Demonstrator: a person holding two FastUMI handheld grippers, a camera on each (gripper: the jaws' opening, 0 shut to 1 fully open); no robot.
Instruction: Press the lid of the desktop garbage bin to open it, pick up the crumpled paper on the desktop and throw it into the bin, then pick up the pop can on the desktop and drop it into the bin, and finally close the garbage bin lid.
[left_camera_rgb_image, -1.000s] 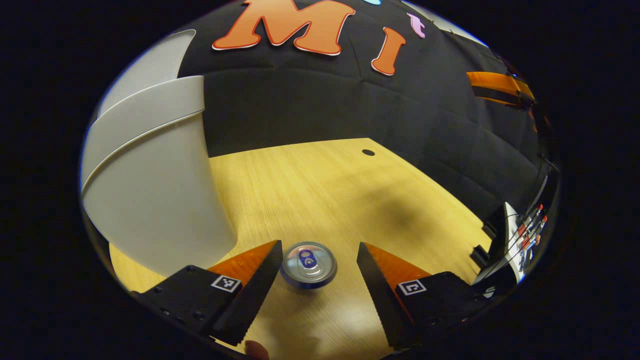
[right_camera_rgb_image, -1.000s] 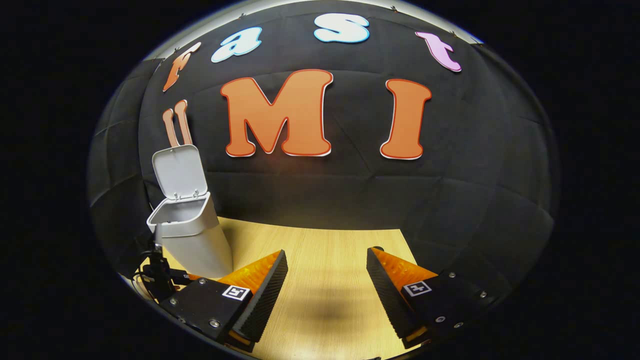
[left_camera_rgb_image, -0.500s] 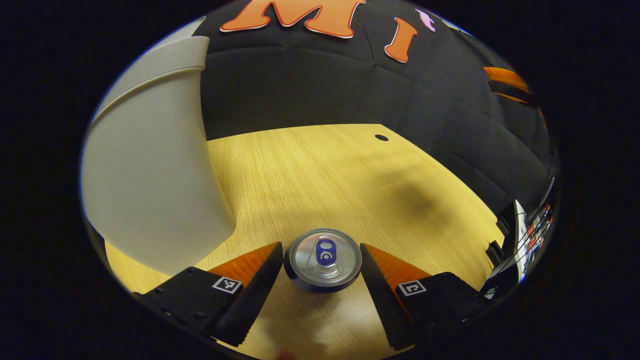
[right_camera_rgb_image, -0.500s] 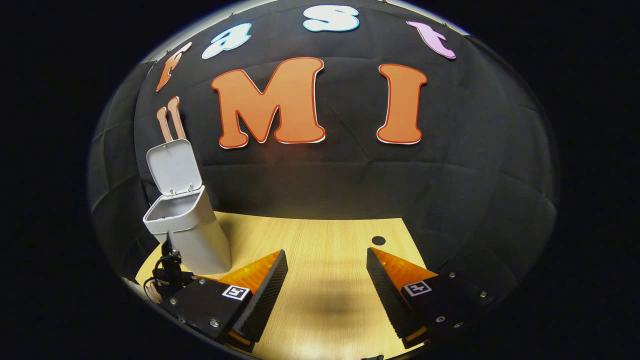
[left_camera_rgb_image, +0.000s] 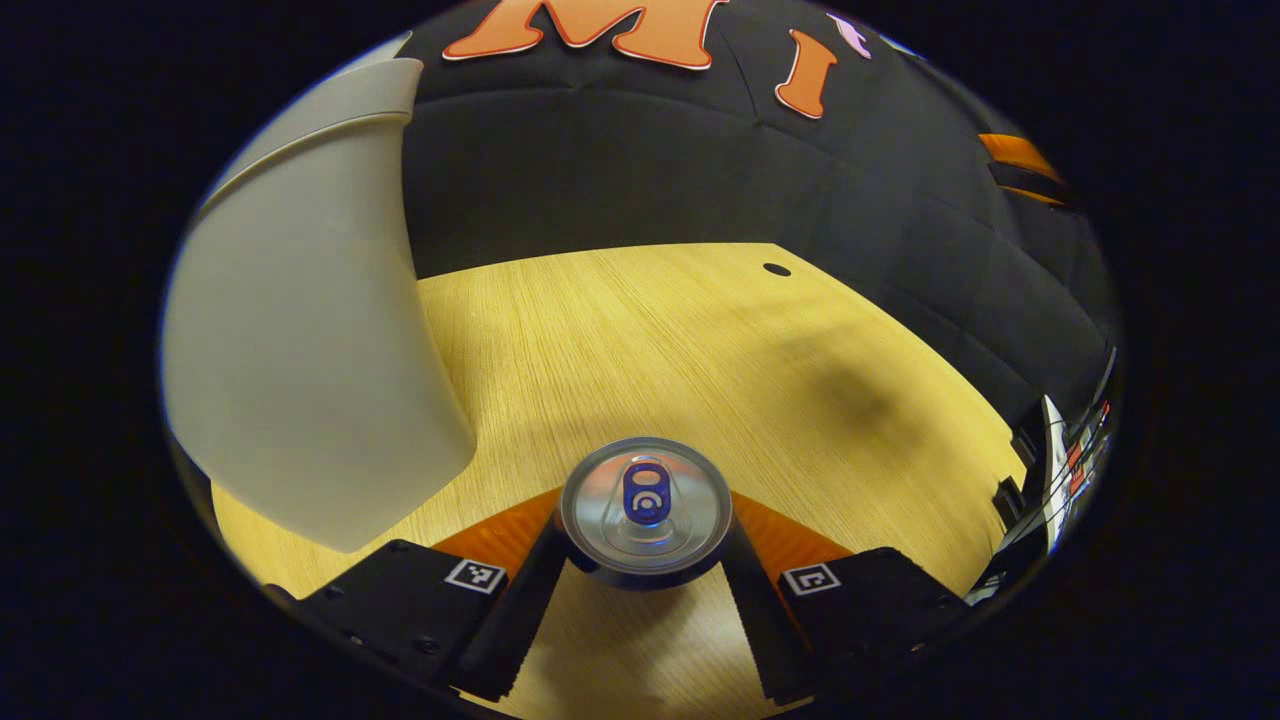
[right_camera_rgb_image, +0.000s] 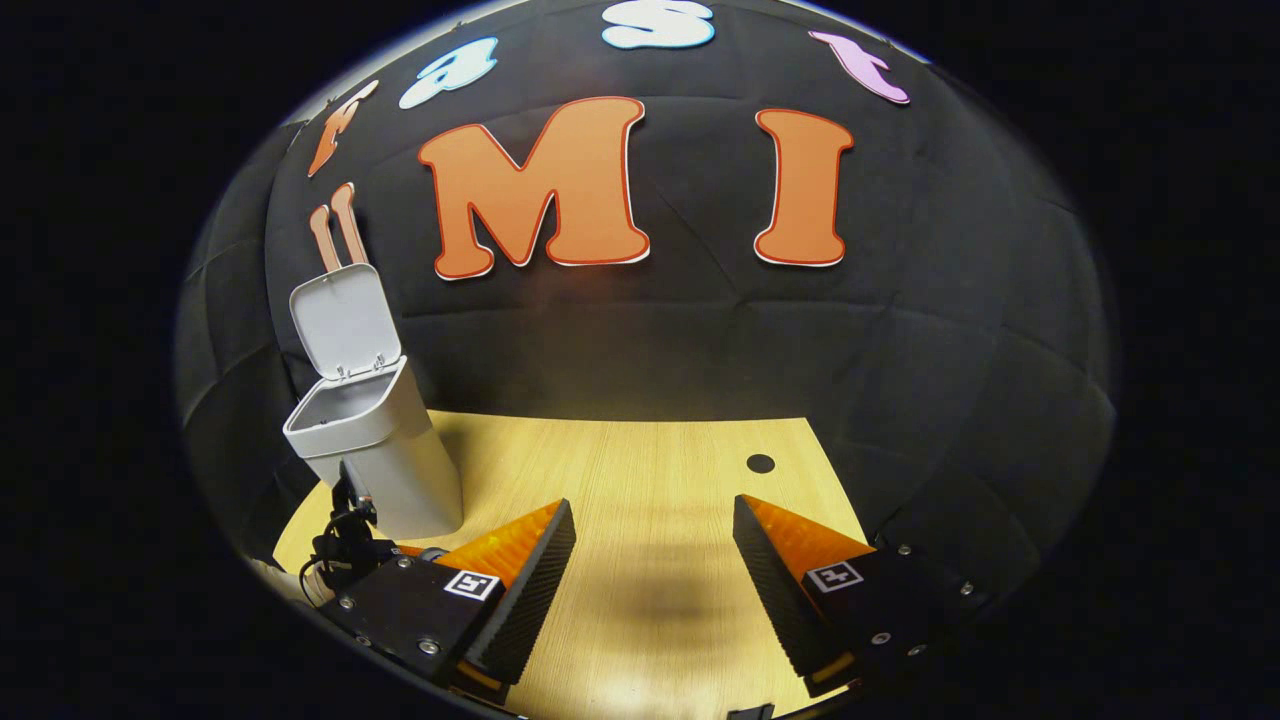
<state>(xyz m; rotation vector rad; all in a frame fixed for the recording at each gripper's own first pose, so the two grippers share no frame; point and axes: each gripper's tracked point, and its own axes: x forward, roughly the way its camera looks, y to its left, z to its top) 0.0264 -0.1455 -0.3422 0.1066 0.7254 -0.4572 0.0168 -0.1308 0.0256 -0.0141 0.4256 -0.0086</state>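
An upright pop can (left_camera_rgb_image: 645, 497) with a silver top and a blue tab stands on the wooden desktop (left_camera_rgb_image: 650, 330). My left gripper (left_camera_rgb_image: 645, 522) has both fingers pressed against the can's sides, low over the desk. The white garbage bin (left_camera_rgb_image: 300, 340) rises close by on the left of the left gripper view. In the right gripper view the bin (right_camera_rgb_image: 375, 450) stands at the far left with its lid (right_camera_rgb_image: 345, 320) swung upright, open. My right gripper (right_camera_rgb_image: 652, 505) hangs open above the desk, holding nothing.
A small dark hole (right_camera_rgb_image: 760, 463) marks the desk near its far right corner. The black cloth wall closes off the back. In the left gripper view, equipment with cables (left_camera_rgb_image: 1055, 470) sits past the desk's right edge. A dark device with wires (right_camera_rgb_image: 345, 535) shows beside the bin.
My left gripper came down around the can and its fingers closed from wide apart onto the can's sides. The right gripper stayed open and tilted slightly, so more desk shows.
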